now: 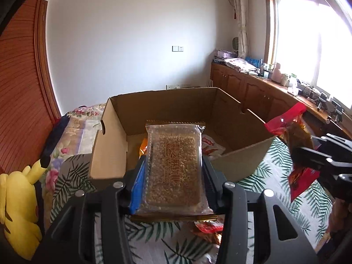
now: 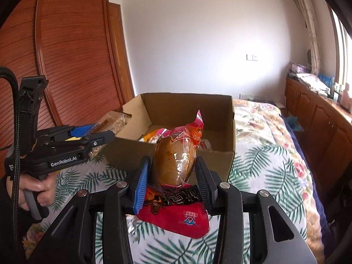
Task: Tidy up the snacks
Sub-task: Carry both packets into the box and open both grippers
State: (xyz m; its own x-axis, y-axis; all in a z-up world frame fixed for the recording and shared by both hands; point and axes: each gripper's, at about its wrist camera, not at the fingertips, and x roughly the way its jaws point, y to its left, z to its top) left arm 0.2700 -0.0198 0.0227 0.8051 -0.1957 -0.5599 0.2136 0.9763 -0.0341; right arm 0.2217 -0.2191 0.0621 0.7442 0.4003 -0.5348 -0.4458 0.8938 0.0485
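My left gripper (image 1: 174, 160) is shut on a clear-wrapped puffed-grain cake (image 1: 175, 176) and holds it flat, just in front of the open cardboard box (image 1: 167, 107). In the right wrist view my right gripper (image 2: 172, 160) is shut on a red packet with a brown snack inside (image 2: 173, 215), near the box's (image 2: 187, 103) front wall. Each gripper shows in the other's view: the right one (image 1: 312, 147) with its red packet (image 1: 283, 123), and the left one (image 2: 103, 131) with the grain cake (image 2: 114, 121). Several snack packets (image 1: 211, 145) lie in the box.
The box stands on a bed with a leaf-print sheet (image 1: 275, 176). A loose red packet (image 1: 206, 228) lies on the sheet below my left gripper. A yellow plush toy (image 1: 19, 209) sits at the left. Wooden cabinets (image 1: 253, 88) run under the window. A hand (image 2: 35, 189) grips the left handle.
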